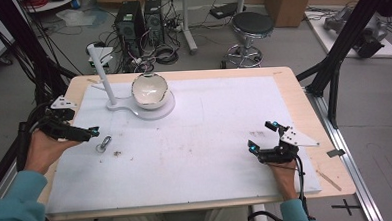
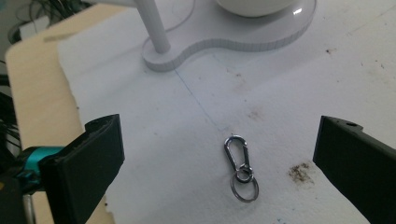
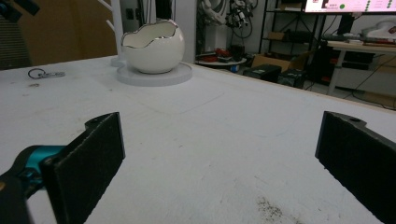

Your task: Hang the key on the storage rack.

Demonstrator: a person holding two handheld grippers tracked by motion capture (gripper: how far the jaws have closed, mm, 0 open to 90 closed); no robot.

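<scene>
Near the table's left edge, the left gripper (image 1: pixel 87 131) hovers with jaws spread wide and empty, lined up on the keyring clip (image 2: pixel 240 167) lying flat just ahead, likely for a pickup. By the front right corner the right gripper (image 1: pixel 261 135) waits, equally wide and empty. Farther back, an egg-shaped bowl (image 1: pixel 150 90) sits on a white stand (image 1: pixel 118 105); the white mat (image 1: pixel 210 135) is stained, and a stool (image 1: pixel 251 25) and computer towers stand on the floor beyond.

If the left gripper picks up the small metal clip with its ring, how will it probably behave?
The metal clip lies flat and thin on the white mat, so it may slide before the open left gripper catches it. Its ring looks loosely linked and would probably dangle.
</scene>
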